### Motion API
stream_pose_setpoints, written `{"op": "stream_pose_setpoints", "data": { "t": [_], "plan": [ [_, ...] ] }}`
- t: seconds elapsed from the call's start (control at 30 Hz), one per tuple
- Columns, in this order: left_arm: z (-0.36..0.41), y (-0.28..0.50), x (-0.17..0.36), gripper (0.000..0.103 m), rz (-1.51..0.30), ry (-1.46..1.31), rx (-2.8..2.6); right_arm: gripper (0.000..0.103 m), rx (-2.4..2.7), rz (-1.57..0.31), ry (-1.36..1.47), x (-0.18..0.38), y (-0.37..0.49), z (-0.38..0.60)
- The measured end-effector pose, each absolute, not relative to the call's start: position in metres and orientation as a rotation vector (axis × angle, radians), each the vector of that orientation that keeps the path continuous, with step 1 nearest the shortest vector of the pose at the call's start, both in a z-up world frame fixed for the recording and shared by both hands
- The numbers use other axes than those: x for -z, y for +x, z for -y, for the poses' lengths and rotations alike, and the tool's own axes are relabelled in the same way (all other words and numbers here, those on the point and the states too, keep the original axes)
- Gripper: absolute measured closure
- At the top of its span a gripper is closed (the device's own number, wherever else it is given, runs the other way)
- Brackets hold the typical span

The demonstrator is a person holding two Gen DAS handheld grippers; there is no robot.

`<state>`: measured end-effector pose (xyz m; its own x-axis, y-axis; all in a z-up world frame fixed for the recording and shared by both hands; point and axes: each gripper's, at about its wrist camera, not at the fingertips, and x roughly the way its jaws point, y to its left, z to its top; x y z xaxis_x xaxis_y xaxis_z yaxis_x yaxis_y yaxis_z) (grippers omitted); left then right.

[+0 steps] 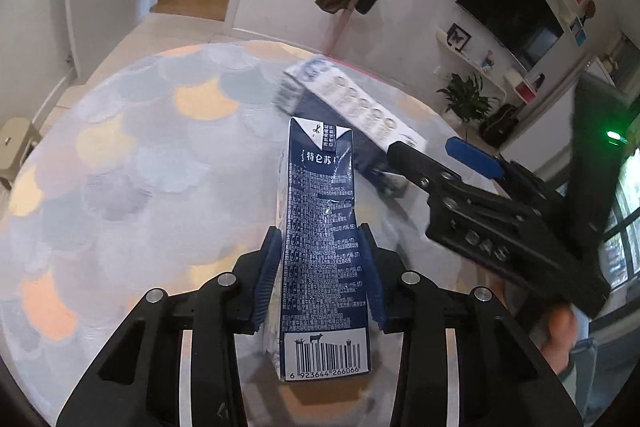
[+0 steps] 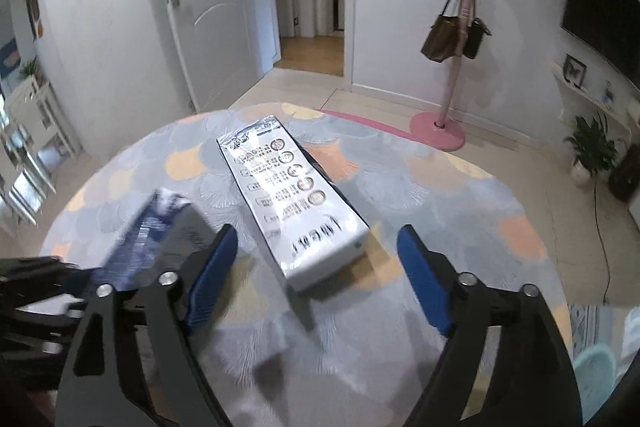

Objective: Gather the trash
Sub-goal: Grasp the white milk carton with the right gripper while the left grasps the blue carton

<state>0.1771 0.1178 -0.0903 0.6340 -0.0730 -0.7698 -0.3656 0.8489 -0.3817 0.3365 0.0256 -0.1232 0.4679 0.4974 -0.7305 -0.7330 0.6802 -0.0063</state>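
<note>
Left gripper (image 1: 322,275) clamps a dark blue milk carton (image 1: 320,239) between its pads.
Right gripper (image 2: 316,277) hangs wide open, the white box (image 2: 296,203) lying on the round table (image 2: 460,207) just beyond its fingertips.

I'm working in a home, in what looks like a living room. At my twelve o'clock a white panelled door (image 2: 208,11) stands beside an open hallway with wood flooring. Around two o'clock a pink coat stand (image 2: 452,83) carries handbags (image 2: 440,37). A wall-mounted television (image 1: 512,3), floating shelves (image 1: 480,63) and a potted plant (image 1: 466,99) sit further right. Below me is a round table (image 2: 440,187) in a patterned cloth.
</note>
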Motion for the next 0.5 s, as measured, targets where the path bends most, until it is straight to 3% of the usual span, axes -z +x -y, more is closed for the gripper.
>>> {"op": "stream_pose_setpoints", "data": {
  "t": [0.37,0.5],
  "plan": [
    [-0.134,0.172,0.086,0.066,-0.872,-0.505,-0.171,0.022,-0.808,-0.816,-0.494,0.151,0.356,-0.078],
    [-0.133,0.171,0.082,0.066,-0.859,-0.498,-0.166,0.040,-0.796,-0.819,-0.500,0.153,0.352,-0.078]
  ]
}}
